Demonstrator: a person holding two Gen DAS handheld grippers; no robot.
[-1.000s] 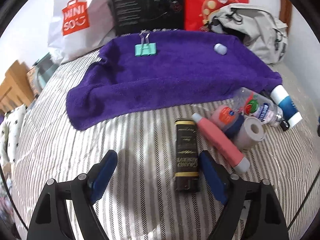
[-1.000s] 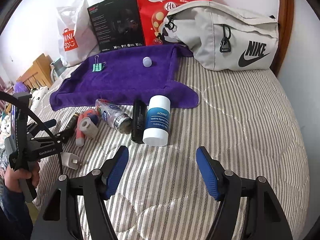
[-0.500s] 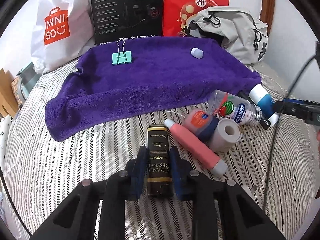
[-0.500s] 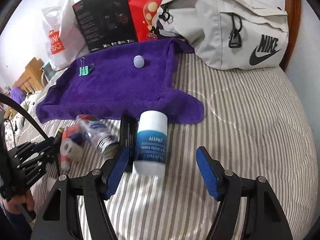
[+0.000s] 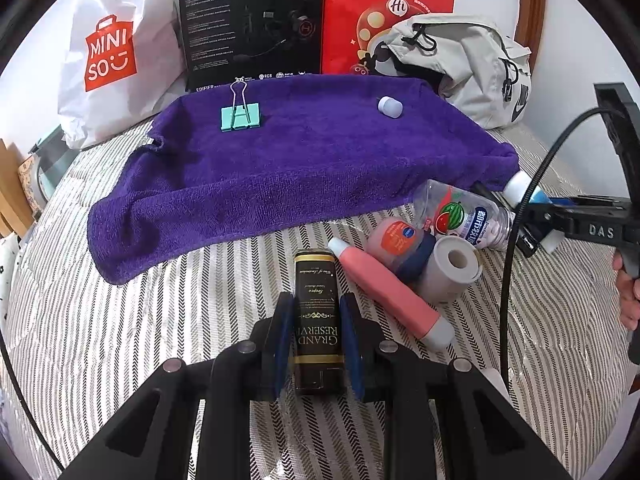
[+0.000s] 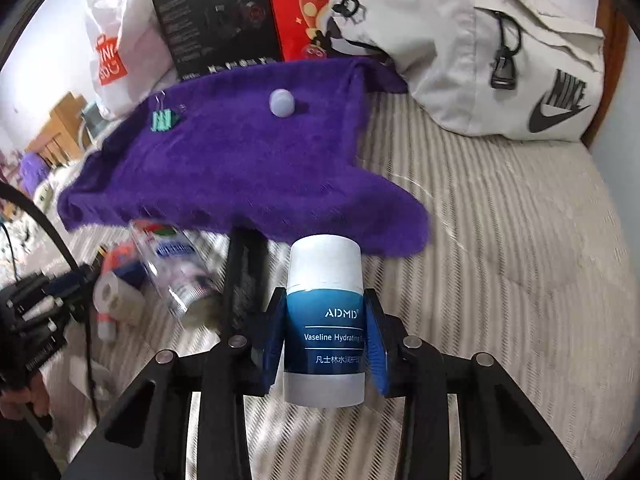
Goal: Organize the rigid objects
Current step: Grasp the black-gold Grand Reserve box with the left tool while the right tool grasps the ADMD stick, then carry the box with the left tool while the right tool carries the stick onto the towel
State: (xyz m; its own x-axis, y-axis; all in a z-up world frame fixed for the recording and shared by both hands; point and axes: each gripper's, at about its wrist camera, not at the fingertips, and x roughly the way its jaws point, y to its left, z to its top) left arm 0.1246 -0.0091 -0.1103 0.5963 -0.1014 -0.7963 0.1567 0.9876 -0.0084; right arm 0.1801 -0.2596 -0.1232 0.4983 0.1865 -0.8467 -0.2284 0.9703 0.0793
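Observation:
My left gripper (image 5: 318, 308) is shut on a black and gold box (image 5: 318, 316) that lies on the striped bed. Right of it lie a pink tube (image 5: 388, 292), a small orange jar (image 5: 398, 240), a grey tape roll (image 5: 452, 268) and a clear bottle (image 5: 460, 216). My right gripper (image 6: 326, 304) is shut on a blue and white Vaseline stick (image 6: 326, 320) just in front of the purple towel (image 6: 224, 160). A teal binder clip (image 5: 240, 116) and a small pale cap (image 5: 390, 107) sit on the purple towel (image 5: 280, 160).
A white shopping bag (image 5: 116, 60), a black box (image 5: 252, 24) and a red bag (image 5: 384, 8) stand behind the towel. A grey Nike bag (image 6: 500, 52) lies at the back right. A black bar (image 6: 244, 276) lies left of the stick.
Both grippers went from open to shut: the left closed on the black and gold box, the right moved forward and closed on the Vaseline stick.

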